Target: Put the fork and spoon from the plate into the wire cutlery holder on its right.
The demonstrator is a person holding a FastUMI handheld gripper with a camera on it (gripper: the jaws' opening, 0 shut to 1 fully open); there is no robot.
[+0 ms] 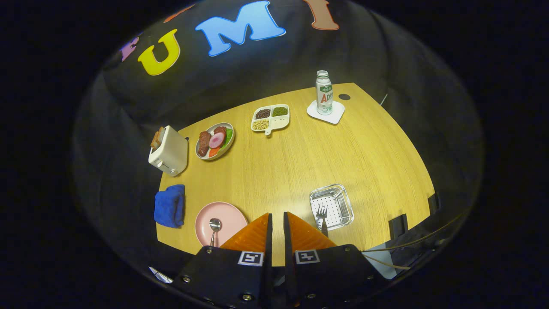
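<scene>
A pink plate [227,214] lies on the wooden table just left of my fingers, with a metal spoon [214,226] on it, bowl pointing away. To the right of the fingers stands the perforated metal cutlery holder [332,205], and a fork [322,216] leans in it with its tines up. My gripper [277,214] hovers above the table between plate and holder. Its fingers are nearly together with only a thin gap, and nothing is held between them.
A blue cloth [170,205] lies left of the plate. Farther back are a toaster [168,151] with bread, a plate of food [215,140], a divided dish of beans [270,117] and a bottle [324,92] on a white coaster. Dark clamps [398,225] sit at the table's right edge.
</scene>
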